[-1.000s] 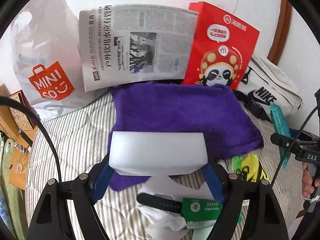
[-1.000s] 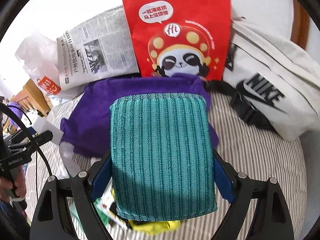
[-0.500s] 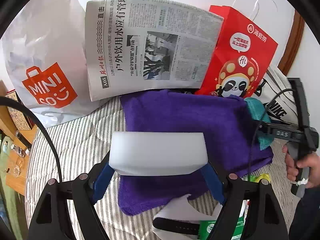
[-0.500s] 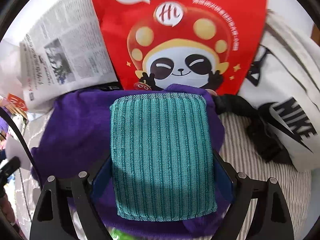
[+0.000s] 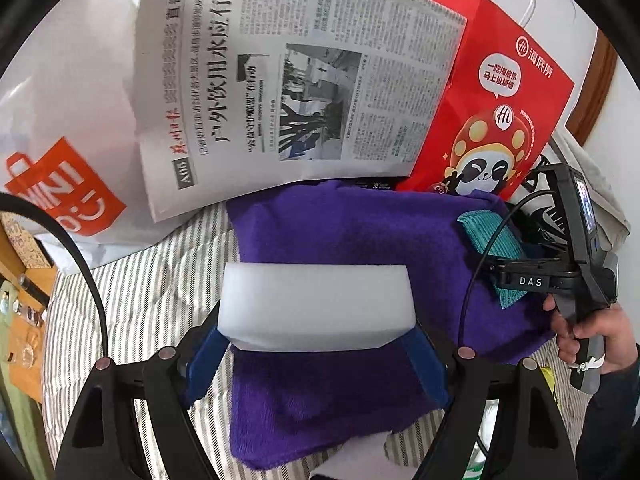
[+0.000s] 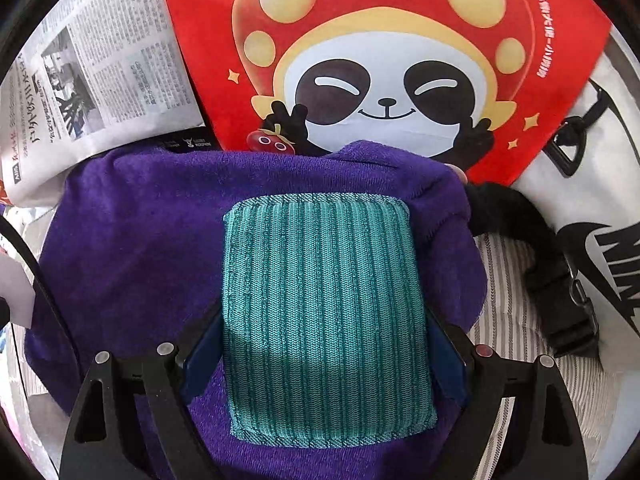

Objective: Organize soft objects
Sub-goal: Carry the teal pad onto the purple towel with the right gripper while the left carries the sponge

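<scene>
My left gripper [image 5: 316,344] is shut on a white foam sponge [image 5: 316,304] and holds it over the near part of a purple towel [image 5: 352,232] spread on the striped bed. My right gripper [image 6: 326,352] is shut on a teal knitted scrub pad [image 6: 324,312] and holds it over the towel's [image 6: 132,240] far right corner. In the left wrist view the right gripper and its teal pad [image 5: 486,240] show at the right, over the towel's edge.
A newspaper [image 5: 288,96], a red panda paper bag [image 5: 496,120] and a white Miniso bag [image 5: 60,128] stand behind the towel. A white Nike bag [image 6: 600,208] with a black strap lies at the right. Striped bedding [image 5: 132,300] lies left of the towel.
Both grippers have moved forward toward the towel and the bags. The right gripper with the teal pad has come over the towel's far right corner. Both grips are unchanged.
</scene>
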Motion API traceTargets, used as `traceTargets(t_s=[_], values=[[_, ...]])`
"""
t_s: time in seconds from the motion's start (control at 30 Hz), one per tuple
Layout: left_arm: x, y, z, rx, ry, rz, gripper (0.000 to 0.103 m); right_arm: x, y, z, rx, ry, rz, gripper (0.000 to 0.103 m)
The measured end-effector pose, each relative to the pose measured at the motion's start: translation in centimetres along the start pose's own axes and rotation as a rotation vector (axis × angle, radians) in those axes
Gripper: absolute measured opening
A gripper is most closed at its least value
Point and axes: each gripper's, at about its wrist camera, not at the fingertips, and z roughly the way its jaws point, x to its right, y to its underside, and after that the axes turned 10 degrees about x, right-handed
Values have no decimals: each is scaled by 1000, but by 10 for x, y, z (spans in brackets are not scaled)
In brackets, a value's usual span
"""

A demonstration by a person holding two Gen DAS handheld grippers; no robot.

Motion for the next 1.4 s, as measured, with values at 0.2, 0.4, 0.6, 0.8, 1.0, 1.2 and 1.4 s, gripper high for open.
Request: traceTargets(t_s=[0.2,0.4,0.6,0.8,1.0,1.2,1.4], values=[[6,-2,8,-6,1,16,81,-5,-1,8,-10,15,-34,88],[6,-3,16,-25,-1,18,81,-11,3,19,-26,15,-56,88],[5,-3,29,-51,-11,25,81,-14,9,29,-24,-4,-38,88],[8,-9,44,-64,-9,29,81,-15,8,32,-23,-9,-45,89],[12,-14,62,-92,-20,36,81,-11,11,26,-26,-14,-64,90],[21,-23,80,-118,-36,56,81,-15,8,17,11,2,-65,95],[32,-29,100,-144,-44,69,82,-19,3,7,48,26,-83,97]])
